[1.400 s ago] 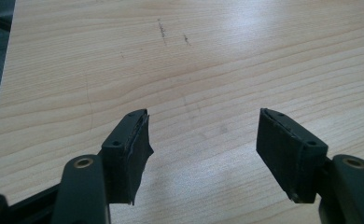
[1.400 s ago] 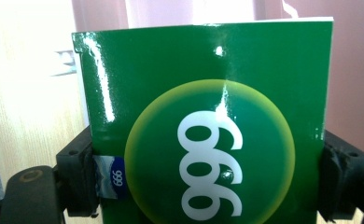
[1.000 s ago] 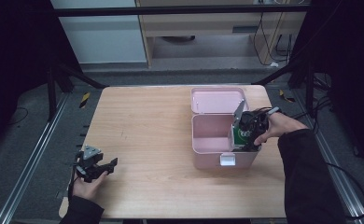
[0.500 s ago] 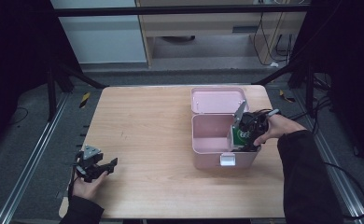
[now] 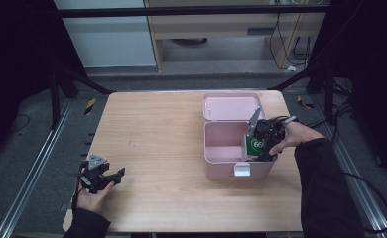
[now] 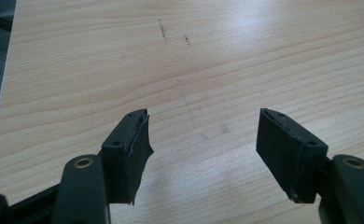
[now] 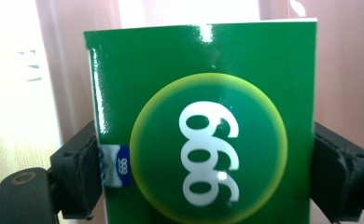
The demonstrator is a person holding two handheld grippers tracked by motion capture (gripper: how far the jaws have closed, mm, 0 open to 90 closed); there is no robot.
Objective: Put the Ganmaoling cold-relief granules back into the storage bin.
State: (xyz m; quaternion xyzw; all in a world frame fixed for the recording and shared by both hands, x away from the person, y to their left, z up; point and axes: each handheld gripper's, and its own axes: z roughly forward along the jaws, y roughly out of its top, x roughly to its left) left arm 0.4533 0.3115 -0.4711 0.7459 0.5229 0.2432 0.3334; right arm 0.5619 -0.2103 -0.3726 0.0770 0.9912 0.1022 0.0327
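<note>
A green carton (image 7: 208, 84) with a white "666" in a yellow-green circle stands upright inside the open pink box (image 5: 225, 161), against its right wall. The carton (image 5: 255, 145) sits between the jaws of my right gripper (image 7: 206, 154), whose pads still touch its two sides. These jaws have just been opening. From above, the right gripper (image 5: 262, 150) reaches down into the box from the right. My left gripper (image 5: 114, 177) rests near the table's front left corner. Over bare wood, the left gripper (image 6: 203, 123) stands open with nothing between its jaws.
The pink box's lid (image 5: 231, 106) lies folded back toward the far side, and a white latch (image 5: 241, 170) sticks out at its front. The wooden table (image 5: 152, 139) has metal rails along both sides. A cabinet stands beyond the far edge.
</note>
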